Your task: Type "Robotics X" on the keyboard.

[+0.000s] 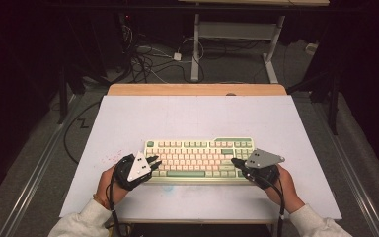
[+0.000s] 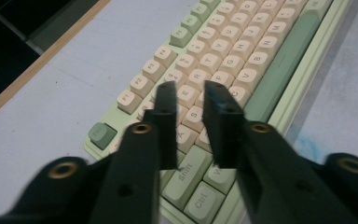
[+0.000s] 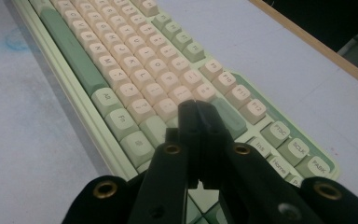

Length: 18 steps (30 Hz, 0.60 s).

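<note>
A cream and green keyboard (image 1: 200,160) lies near the front of the white table top (image 1: 192,116). My left gripper (image 1: 155,161) hovers over the keyboard's left end. In the left gripper view the keyboard (image 2: 242,51) runs away to the upper right, and the left gripper (image 2: 190,86) stands open a little above the letter keys, with nothing between its jaws. My right gripper (image 1: 234,161) is over the keyboard's right part. In the right gripper view its jaws (image 3: 195,103) are shut together just above the keys (image 3: 121,60) near the enter key, holding nothing.
A wooden strip (image 1: 197,89) borders the table's far edge. Beyond it on the floor lie tangled cables (image 1: 148,59) and the legs of another desk (image 1: 237,44). Faint blue smears (image 2: 307,144) mark the table surface in front of the keyboard.
</note>
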{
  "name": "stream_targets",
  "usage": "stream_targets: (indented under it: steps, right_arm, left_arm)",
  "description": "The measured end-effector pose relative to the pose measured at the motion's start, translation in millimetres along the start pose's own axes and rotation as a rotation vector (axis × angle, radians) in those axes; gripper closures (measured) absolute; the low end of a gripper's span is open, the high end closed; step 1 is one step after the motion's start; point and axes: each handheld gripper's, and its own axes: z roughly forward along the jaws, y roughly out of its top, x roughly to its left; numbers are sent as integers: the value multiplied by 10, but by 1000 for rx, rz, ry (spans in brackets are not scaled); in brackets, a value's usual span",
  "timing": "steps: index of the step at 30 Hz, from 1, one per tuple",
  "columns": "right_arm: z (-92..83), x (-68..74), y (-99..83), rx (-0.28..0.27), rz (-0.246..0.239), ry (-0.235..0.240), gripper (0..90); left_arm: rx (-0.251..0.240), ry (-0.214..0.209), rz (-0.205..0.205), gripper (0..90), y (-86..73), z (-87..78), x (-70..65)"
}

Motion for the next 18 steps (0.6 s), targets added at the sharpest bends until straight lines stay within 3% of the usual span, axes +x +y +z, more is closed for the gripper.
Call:
stream_targets:
  steps: [5,7,11,13,18]
  right_arm:
    - [27,-25,13,2,6,1,900]
    - [44,-40,21,3,8,1,900]
    - [69,-64,38,3,8,0,900]
    - [91,-76,55,3,9,-1,900]
    - [168,-98,117,3,2,6,900]
  left_arm:
    - [18,9,-20,471,-68,5,-39]
    - [7,28,-34,323,-86,1,-57]
    - [9,53,-53,229,-162,-3,-113]
    - [7,35,-60,217,-186,-13,-123]
    - [12,49,-65,209,-230,-51,-151]
